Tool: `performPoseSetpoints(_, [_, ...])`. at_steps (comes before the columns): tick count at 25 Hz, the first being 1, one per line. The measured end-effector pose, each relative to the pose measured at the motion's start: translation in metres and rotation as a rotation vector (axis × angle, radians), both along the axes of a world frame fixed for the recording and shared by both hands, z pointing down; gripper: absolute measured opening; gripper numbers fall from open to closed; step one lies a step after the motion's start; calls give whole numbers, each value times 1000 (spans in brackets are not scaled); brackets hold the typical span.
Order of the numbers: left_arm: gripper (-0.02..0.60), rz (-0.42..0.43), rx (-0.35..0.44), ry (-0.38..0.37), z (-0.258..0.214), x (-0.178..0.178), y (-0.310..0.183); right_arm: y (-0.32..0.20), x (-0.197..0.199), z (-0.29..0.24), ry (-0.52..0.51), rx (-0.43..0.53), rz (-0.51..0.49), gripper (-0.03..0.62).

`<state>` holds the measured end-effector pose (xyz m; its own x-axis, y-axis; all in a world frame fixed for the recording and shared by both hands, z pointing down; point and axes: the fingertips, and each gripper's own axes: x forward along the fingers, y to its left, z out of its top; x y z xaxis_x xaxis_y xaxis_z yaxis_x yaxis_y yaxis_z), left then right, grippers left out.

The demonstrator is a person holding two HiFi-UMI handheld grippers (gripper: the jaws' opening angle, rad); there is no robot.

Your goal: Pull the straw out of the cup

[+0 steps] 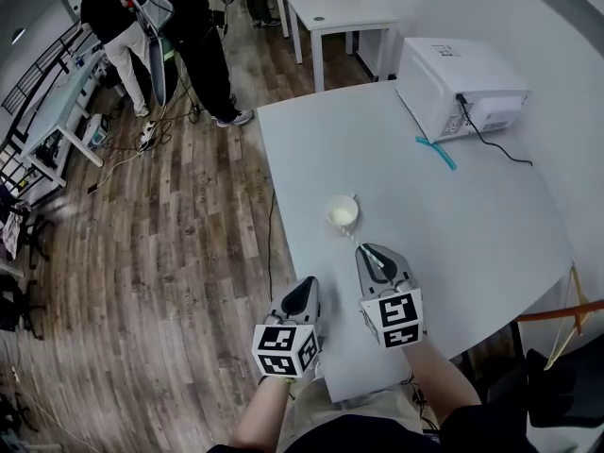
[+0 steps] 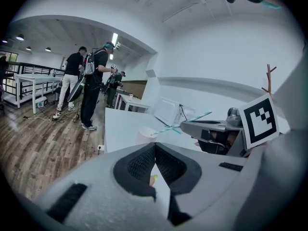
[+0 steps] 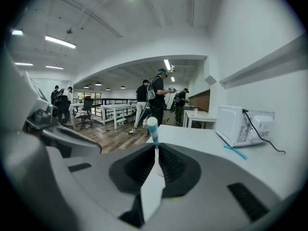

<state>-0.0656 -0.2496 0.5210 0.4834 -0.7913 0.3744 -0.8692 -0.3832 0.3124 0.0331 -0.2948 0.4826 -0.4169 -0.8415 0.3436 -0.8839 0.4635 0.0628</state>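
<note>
The right claw is clamped shut on a white-and-teal striped straw, which pokes up just past its closed jaws. From the head view, the straw runs from the jaw tips of the right claw down to the rim of a white cup standing just ahead of the claw on the white worktop. Whether its lower end sits inside the cup cannot be told.

The left claw is held beside the right one, at the worktop's near edge, with its jaws pressed together on nothing. From there the cup shows ahead and to the right, with the straw slanting up from it.

Farther ahead and to the right of the right claw, a second, teal straw lies flat on the worktop beside a white microwave. Well beyond, people stand on the wooden floor.
</note>
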Motion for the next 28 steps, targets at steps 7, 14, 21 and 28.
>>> performPoseSetpoints(7, [18,11,5,-1,-7,2,19,24,2,-9,-3,12,2,43])
performPoseSetpoints(14, [18,17,-6,11,-8,-1,38,48,-5,-20,-16,28,1,43])
performPoseSetpoints(21, [18,23,4,12,-14,-7,53,74,-10,-24,-22,28,5,43])
performPoseSetpoints(28, [18,39,27,8,-24,-11,69,98,-17,-33,-55,34,5,43])
